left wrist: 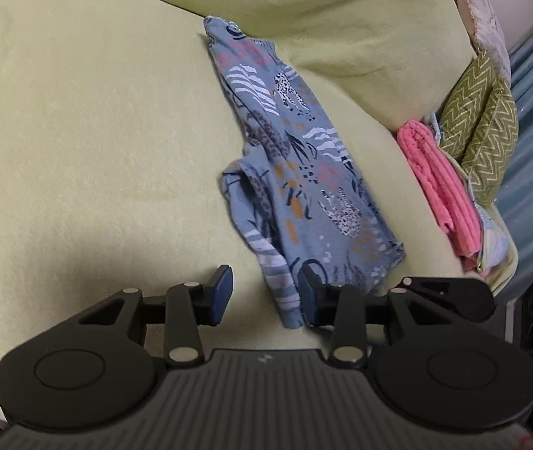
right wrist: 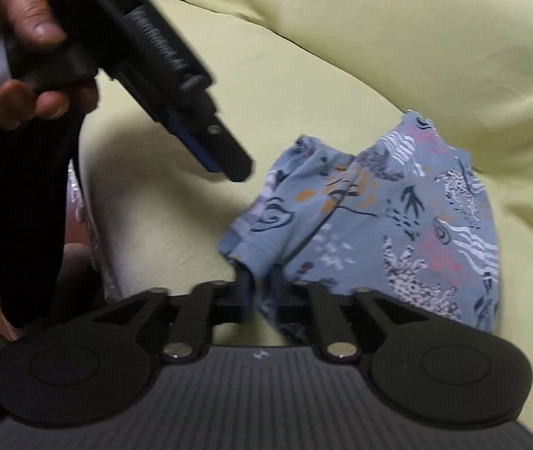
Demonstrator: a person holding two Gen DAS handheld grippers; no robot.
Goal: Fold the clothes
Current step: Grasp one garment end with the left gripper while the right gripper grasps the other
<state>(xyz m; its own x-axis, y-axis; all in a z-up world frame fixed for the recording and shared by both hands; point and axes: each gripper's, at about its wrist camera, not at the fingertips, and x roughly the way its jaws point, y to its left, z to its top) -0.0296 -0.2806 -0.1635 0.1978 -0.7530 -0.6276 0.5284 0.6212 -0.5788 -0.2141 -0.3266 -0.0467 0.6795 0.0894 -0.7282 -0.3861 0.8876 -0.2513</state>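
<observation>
Looking from our left gripper [left wrist: 266, 292], jaws spread, we alone see pink towels [left wrist: 439, 183] — our right gripper [right wrist: 262, 296] pinches the patterned garment [right wrist: 379, 225].

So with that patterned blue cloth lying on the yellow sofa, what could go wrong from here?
1. The right gripper pinches only a bunched corner of the blue patterned garment; a pull could slip it free.
2. The left gripper is open, with just a narrow strip of cloth between its fingers, so closing might miss it or catch a wrinkle.
3. The garment looks crumpled and lies partly against the back cushion, so a fold may come out uneven.
</observation>
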